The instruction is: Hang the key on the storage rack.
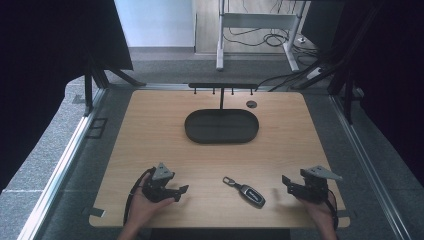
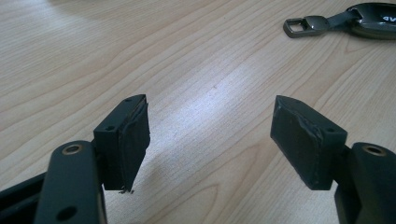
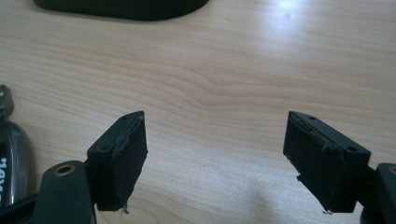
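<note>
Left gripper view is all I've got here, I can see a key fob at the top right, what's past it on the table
Observer: In the high view, a dark oval tray sits at the far middle of the table, apart from the key fob.
Operator: Where's the other gripper?
Observer: The right gripper rests at the table's near right corner, the fob lying between it and the left gripper.
Operator: Is it holding anything?
Observer: No. The right gripper view shows its jaws wide apart over bare wood, with the fob at that view's left edge.
</note>
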